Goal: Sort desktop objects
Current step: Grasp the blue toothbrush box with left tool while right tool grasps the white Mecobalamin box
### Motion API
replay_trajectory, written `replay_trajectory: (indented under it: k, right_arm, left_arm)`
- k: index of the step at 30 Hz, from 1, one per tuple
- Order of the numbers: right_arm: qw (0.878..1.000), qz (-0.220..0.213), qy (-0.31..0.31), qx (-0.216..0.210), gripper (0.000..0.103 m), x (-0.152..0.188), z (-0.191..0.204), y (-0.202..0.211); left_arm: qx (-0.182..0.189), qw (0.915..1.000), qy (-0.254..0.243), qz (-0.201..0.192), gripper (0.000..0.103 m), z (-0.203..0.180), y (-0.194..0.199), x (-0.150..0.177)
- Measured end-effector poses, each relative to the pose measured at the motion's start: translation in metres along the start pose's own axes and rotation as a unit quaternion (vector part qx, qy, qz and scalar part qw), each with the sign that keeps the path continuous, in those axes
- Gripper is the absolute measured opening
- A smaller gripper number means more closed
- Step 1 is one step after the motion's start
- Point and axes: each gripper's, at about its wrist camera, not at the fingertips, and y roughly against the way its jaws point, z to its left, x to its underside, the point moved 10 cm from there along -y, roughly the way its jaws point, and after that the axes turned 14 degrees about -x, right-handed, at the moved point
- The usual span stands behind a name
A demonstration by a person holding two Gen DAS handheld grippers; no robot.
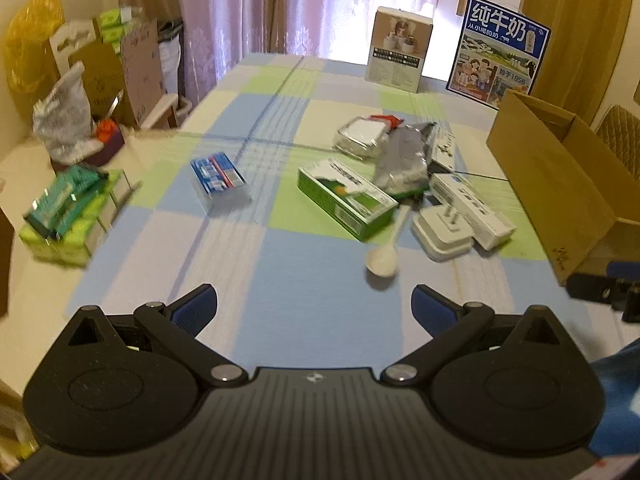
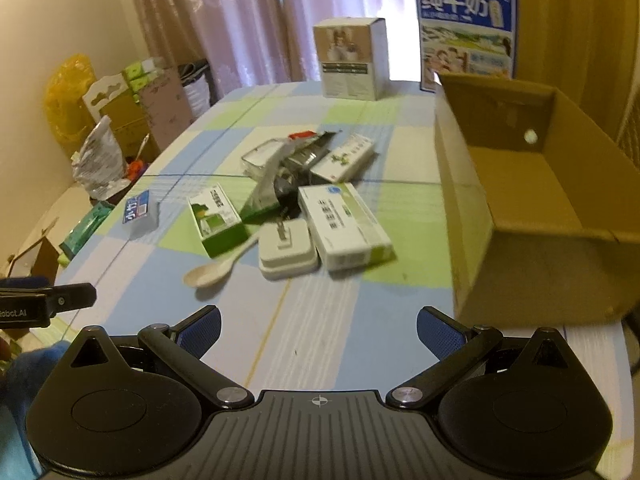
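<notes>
spoon (image 1: pixel 383 258) bowl nearest, handle toward green box (image 1: pixel 347 197).

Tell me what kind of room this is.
Probably a home dining or living room: a table with a checked tablecloth, long curtains at the window, and household clutter such as a milk carton box.

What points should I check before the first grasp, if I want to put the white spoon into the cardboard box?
1. Left gripper open and holding nothing: ok.
2. Right gripper open and holding nothing: ok.
3. White spoon bowl lies free on the tablecloth: ok.
4. Spoon handle free of the green box: cannot tell; its end runs right up to that box.
5. Cardboard box open on top with room inside: ok.
6. Path from spoon to box clear: not ok; the white charger and a white medicine box lie between.
</notes>
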Motion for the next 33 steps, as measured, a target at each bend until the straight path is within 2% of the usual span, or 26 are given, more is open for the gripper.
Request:
replay_trajectory:
  k: [7,15,20,22,23,24,27,33]
  right_arm:
    - [1.0,0.014,0.013,0.006,0.101,-0.02,-0.009,-0.027]
    - [0.999,0.035,0.025,0.003,0.101,-0.035,-0.021,-0.062]
    - [0.999,0.03,0.029,0.013,0.101,-0.053,-0.038,-0.083]
    - [0.999,0.033,0.038,0.018,0.095,-0.059,-0.044,-0.091]
    - [0.998,0.037,0.044,0.019,0.085,-0.061,-0.047,-0.096]
    - [0.998,0.042,0.05,0.021,0.08,-0.062,-0.05,-0.101]
    - [0.996,0.057,0.067,0.031,0.079,-0.062,-0.058,-0.116]
    - [0.993,0.086,0.073,0.018,0.077,-0.054,-0.07,-0.141]
  left_arm:
    - [-0.022,0.9995,-0.023,-0.003,0.102,0.027,-0.032,-0.02]
    - [-0.039,0.999,-0.018,0.015,0.102,0.051,-0.075,-0.03]
    - [-0.04,0.9988,-0.02,0.021,0.102,0.055,-0.098,-0.035]
    - [-0.042,0.9987,-0.022,0.02,0.102,0.055,-0.106,-0.038]
    - [-0.043,0.9986,-0.022,0.02,0.102,0.055,-0.11,-0.039]
    - [-0.044,0.9986,-0.022,0.02,0.102,0.055,-0.114,-0.041]
    - [-0.044,0.9987,-0.018,0.019,0.102,0.056,-0.127,-0.047]
    - [-0.042,0.9989,-0.006,0.017,0.102,0.059,-0.148,-0.059]
